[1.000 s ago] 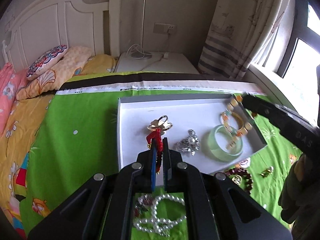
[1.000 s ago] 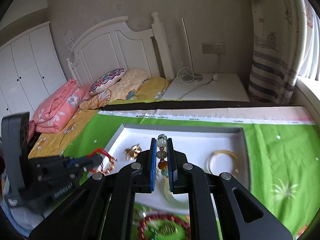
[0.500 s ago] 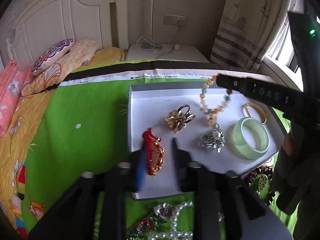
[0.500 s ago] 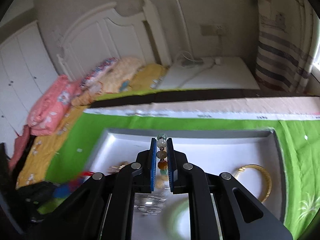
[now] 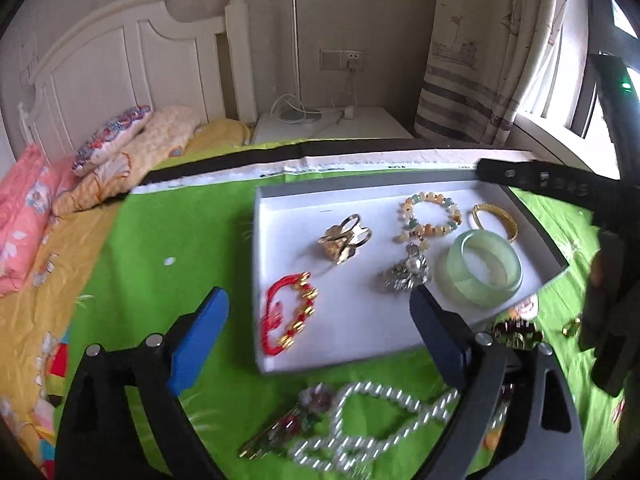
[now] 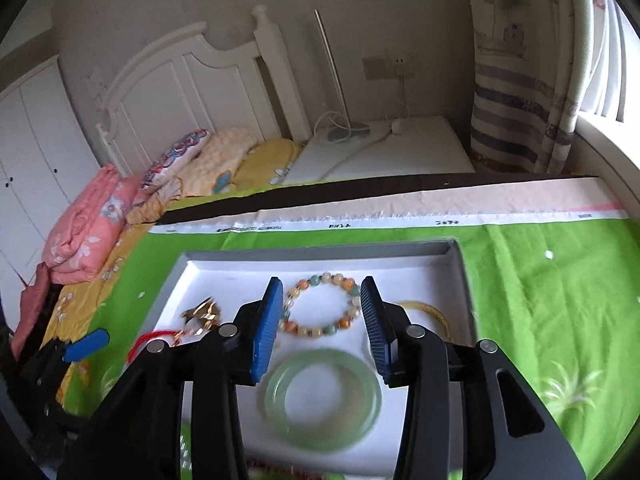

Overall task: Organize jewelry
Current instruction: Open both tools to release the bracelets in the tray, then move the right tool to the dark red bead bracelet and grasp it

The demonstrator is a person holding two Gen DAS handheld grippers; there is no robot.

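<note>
Both tools empty, pads spread wide. My left tool (image 5: 316, 312) hangs over the near-left part of the tray (image 5: 400, 184), above the red cord bracelet (image 5: 288, 312), which lies flat on the tray floor and touches neither pad. My right tool (image 6: 322, 316) hangs above the bead bracelet (image 6: 320, 304) near the tray's far side; that bracelet also lies free.

In the tray too: gold clip (image 5: 344, 236), silver brooch (image 5: 406, 272), jade bangle (image 5: 480, 268), thin gold bangle (image 5: 496, 216). Tray sits on the green cloth (image 5: 180, 240) over the bed.

Step, as I judge it: two pieces are down in the tray and both tools are free for the next pick. Loose pieces on the cloth just in front of the tray: pearl necklace (image 5: 360, 432), floral hairpin (image 5: 288, 424), dark bead string (image 5: 516, 328), a small gold piece (image 5: 572, 326) further right.

Next move, my guess: left tool draws toward me and drops onto the pearls or hairpin; right tool goes for the dark beads. The pearls lie in loops, so I should pinch a bunched part, low, or strands will slip out.

Hard to see: the necklace and hairpin run partly behind my left tool's frame. The dark beads are half hidden by it. Right view shows only a blurred strip of the near cloth. I cannot identify the small gold piece.
</note>
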